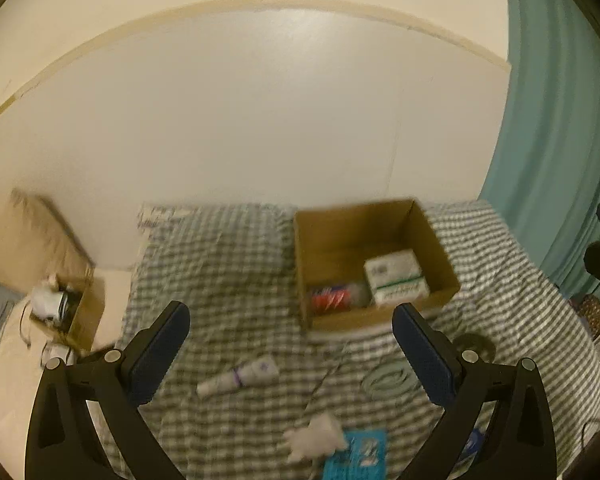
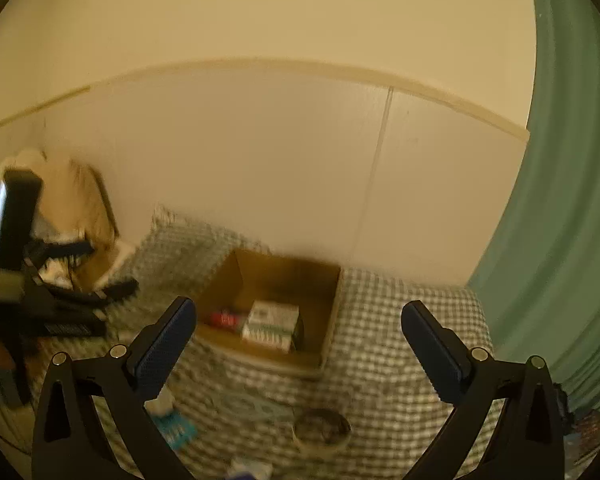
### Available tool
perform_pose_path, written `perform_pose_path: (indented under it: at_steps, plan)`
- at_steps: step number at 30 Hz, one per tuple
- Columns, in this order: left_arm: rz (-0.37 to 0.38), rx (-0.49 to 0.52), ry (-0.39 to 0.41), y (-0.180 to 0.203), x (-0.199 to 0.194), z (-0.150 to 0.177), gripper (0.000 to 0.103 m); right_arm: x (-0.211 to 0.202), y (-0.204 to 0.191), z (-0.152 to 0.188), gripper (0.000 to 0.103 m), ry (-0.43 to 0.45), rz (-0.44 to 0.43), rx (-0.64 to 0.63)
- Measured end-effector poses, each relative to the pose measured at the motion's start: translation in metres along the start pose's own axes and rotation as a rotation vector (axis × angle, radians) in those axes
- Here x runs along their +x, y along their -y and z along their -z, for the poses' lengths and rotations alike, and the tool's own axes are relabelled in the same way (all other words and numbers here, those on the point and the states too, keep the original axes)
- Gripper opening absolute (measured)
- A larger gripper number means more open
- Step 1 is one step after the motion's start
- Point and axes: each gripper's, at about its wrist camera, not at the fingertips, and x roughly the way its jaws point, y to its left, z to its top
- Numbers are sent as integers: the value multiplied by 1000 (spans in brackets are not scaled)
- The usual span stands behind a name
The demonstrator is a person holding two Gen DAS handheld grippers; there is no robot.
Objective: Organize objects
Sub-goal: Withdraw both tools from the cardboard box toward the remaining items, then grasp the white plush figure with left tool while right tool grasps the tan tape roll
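Checked bedspread (image 1: 228, 264), cream wall (image 1: 260, 112), teal curtain (image 1: 560, 140); both grippers spread, empty.

- 1 open cardboard box (image 1: 374, 264) on the checked cloth (image 1: 220, 280)
- 2 items inside the cardboard box: 1 white-and-green carton (image 1: 396, 278), 1 red packet (image 1: 330, 298)
- 1 white tube (image 1: 240, 376) in front of the cardboard box
- 1 blue card (image 1: 358, 456) in front of the cardboard box
- 1 round tape roll (image 2: 322, 430) in front of the cardboard box
- 2 grippers: left gripper (image 1: 292, 344), right gripper (image 2: 300, 340)
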Motion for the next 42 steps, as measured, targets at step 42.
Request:
perform_pose_path:
  at_steps: [42]
  plan:
    - [-33, -9, -316, 34, 126, 140, 67, 185, 42, 165, 79, -601, -42, 30]
